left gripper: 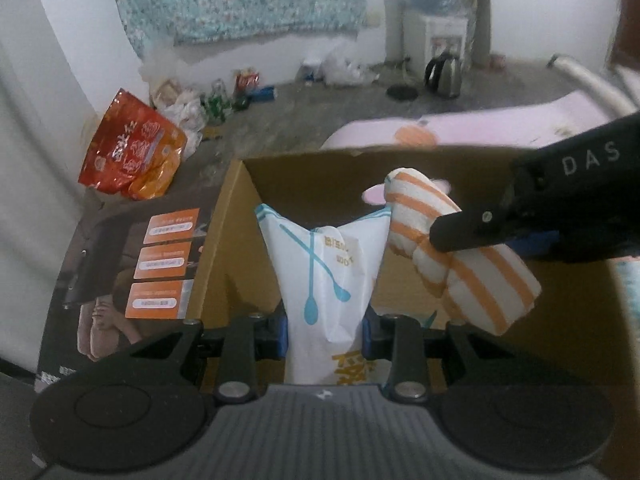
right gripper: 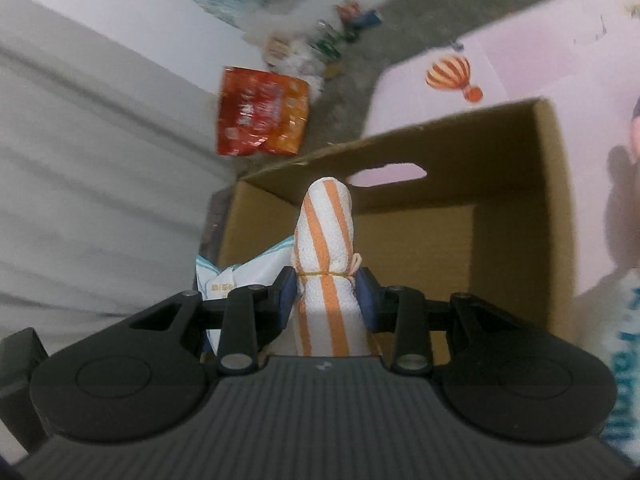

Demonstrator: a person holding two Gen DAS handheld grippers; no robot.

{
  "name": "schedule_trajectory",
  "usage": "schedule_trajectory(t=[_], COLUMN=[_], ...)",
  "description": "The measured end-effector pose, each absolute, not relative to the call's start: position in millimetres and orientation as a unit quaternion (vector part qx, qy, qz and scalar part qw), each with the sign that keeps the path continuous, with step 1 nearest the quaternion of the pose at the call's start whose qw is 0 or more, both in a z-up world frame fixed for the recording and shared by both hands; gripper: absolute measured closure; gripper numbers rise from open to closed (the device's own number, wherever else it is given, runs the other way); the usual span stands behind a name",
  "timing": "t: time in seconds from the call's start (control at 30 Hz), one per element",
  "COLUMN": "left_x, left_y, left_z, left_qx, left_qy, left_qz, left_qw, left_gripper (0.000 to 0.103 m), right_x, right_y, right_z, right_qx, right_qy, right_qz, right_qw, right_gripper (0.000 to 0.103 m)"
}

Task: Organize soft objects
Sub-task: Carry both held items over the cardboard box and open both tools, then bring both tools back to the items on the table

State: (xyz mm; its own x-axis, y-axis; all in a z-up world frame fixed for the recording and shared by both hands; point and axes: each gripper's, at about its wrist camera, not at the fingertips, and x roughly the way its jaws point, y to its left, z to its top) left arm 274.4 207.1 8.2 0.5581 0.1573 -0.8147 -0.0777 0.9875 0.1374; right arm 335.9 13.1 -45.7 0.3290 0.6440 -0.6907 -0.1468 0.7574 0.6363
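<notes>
My left gripper [left gripper: 325,330] is shut on a white soft pack with blue spoon prints [left gripper: 320,264] and holds it over the open cardboard box [left gripper: 224,216]. My right gripper [right gripper: 326,300] is shut on a rolled orange-and-white striped towel [right gripper: 326,236], bound by a rubber band, over the same box [right gripper: 516,200]. In the left wrist view the right gripper [left gripper: 472,236] comes in from the right with the towel [left gripper: 472,276] beside the white pack. The pack's corner also shows in the right wrist view [right gripper: 240,276].
A red-orange snack bag [left gripper: 132,148] lies on the floor left of the box, also in the right wrist view [right gripper: 260,112]. A pink mat with a balloon print [right gripper: 500,48] lies behind the box. A kettle [left gripper: 444,72], bottles and plastic bags stand by the far wall.
</notes>
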Motion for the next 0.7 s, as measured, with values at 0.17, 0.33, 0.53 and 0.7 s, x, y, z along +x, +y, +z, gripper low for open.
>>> schedule_trajectory(t=[0.17, 0.33, 0.53, 0.7], left_x=[289.0, 303.5, 308.2, 305.3], left_y=[207.4, 205.1, 203.1, 199.2], left_z=[-18.2, -30.8, -33.4, -21.6], left_qx=[0.056, 0.079, 0.088, 0.091], left_qy=[0.490, 0.491, 0.483, 0.468], left_qz=[0.081, 0.094, 0.099, 0.100], left_qw=[0.866, 0.862, 0.866, 0.873], left_gripper=[0.069, 0.061, 0.042, 0.034], right_x=[352.7, 368.7, 374.5, 380.0], right_y=[19.0, 26.5, 29.2, 26.1], right_z=[-77.5, -100.0, -111.5, -107.5], right_qx=[0.258, 0.278, 0.285, 0.293], right_qy=[0.544, 0.541, 0.539, 0.522], right_qz=[0.226, 0.222, 0.222, 0.238], right_qw=[0.765, 0.762, 0.761, 0.765], right_gripper=[0.069, 0.069, 0.063, 0.062])
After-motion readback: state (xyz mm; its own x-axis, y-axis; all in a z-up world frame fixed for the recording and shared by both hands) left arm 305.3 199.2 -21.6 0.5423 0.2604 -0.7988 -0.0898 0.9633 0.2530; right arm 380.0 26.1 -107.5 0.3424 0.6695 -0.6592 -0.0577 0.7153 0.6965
